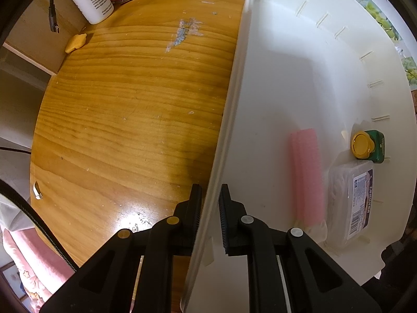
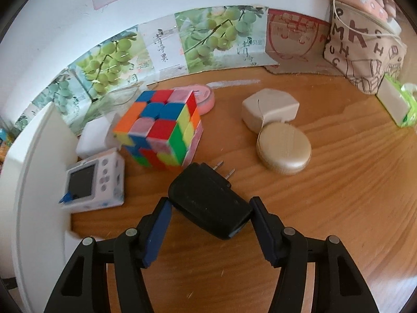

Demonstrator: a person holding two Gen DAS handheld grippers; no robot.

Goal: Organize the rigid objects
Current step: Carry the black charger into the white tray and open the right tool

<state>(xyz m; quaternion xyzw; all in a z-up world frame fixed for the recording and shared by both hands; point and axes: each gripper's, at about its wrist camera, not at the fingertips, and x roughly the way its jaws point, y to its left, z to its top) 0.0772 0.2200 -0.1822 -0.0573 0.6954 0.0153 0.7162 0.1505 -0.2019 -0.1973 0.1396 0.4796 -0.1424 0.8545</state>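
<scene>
Right wrist view: the right tongs (image 2: 211, 219) clamp a black plug adapter (image 2: 208, 203) on the wooden counter (image 2: 338, 195), beside a puzzle cube (image 2: 161, 130). Left tongs (image 1: 209, 208) pinch the white bin's wall (image 1: 229, 120). Pickup step; next, likely lift the adapter into the bin.

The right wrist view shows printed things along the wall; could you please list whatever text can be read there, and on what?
"MK", "H", "C": large letters on the fabric pouch.
"清净果": apparently, on the white panel of the grape poster.
Cardboard print: too blurred.
Small white device: nothing legible.
</scene>
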